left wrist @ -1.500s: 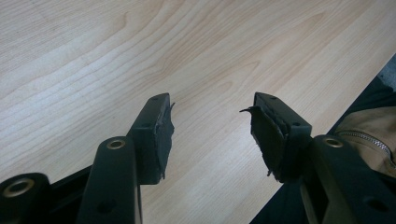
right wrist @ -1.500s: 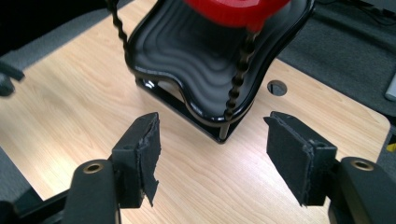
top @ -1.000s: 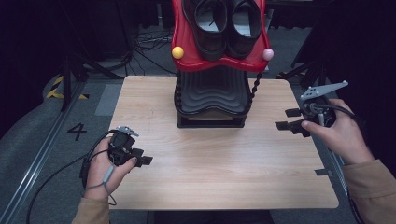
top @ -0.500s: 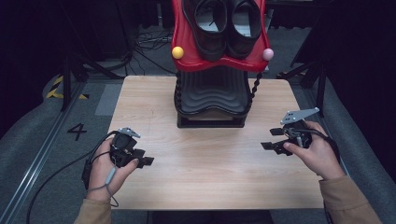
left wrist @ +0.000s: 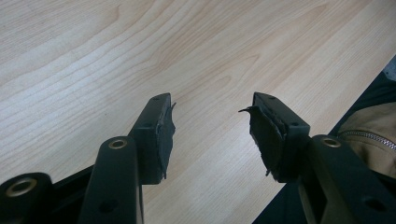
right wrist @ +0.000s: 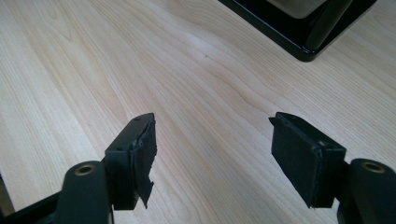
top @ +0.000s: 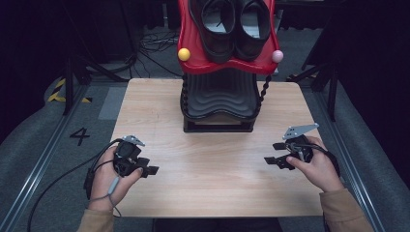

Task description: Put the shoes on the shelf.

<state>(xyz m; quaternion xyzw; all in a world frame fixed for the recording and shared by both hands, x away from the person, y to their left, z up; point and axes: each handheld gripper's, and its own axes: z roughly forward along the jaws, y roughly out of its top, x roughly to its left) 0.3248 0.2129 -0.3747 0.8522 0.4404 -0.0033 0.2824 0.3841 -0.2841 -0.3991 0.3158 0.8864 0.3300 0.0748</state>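
Note:
A pair of black shoes (top: 232,21) sits on the top red tray (top: 193,53) of a black stand (top: 218,104) at the far middle of the wooden table (top: 212,188). My left gripper (top: 146,168) rests low over the table's near left, held in a hand, its jaws apart. In the left gripper view the left gripper (left wrist: 212,105) is open over bare wood. My right gripper (top: 274,153) hovers at the near right, jaws pointing left. In the right gripper view the right gripper (right wrist: 212,123) is open with nothing between the pads, and the stand's base (right wrist: 299,37) lies ahead.
A yellow ball (top: 183,54) and a pink ball (top: 276,56) hang at the red tray's corners. A beaded black post (top: 263,92) runs down the stand's right side. Cables (top: 63,181) trail off the table's left edge. A tan sleeve (left wrist: 373,135) shows past the table edge.
The right gripper has moved from the table's right edge leftward and nearer to the person, over the near right of the table. The left gripper has stayed put.

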